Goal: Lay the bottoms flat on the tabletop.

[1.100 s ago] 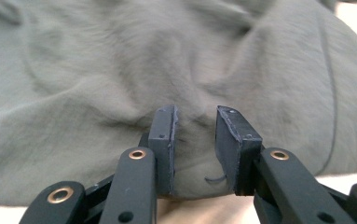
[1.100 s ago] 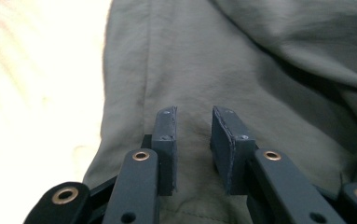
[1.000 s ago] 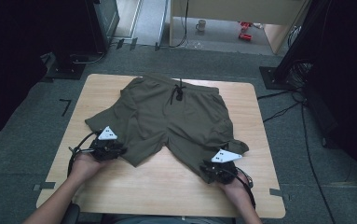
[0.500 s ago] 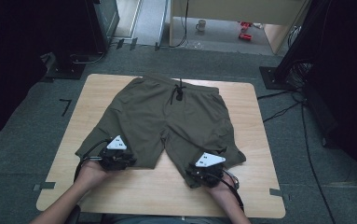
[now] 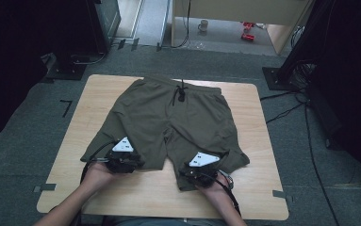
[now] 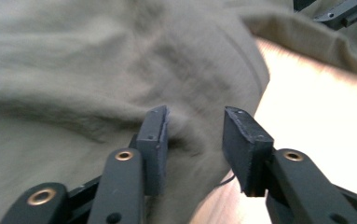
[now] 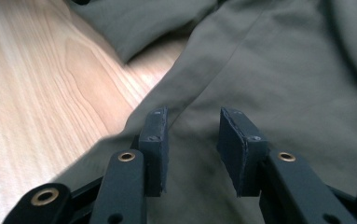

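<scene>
Olive-green shorts [image 5: 178, 122] lie flat on the wooden table [image 5: 253, 188], waistband and drawstring [image 5: 180, 92] at the far side, legs toward me. My left gripper [image 5: 129, 159] rests at the hem of the left leg. In the left gripper view its jaws [image 6: 195, 114] have just been opening, and a bunched fold of cloth [image 6: 190, 135] sits loose in the gap. My right gripper [image 5: 201, 165] is at the hem of the right leg. Its jaws [image 7: 194, 114] have also just been opening, and the fabric with its seam [image 7: 223, 74] lies flat beneath them, not pinched.
Bare wood runs along the near edge and both sides of the shorts. Dark equipment stands [image 5: 74, 37] flank the table on the carpet, with cables [image 5: 305, 122] on the floor at the right. A cup [image 5: 203, 25] sits on the far floor.
Both grippers have slid inward toward each other along the leg hems, and the legs have drawn in with them. Both pairs of jaws stand wider apart.
</scene>
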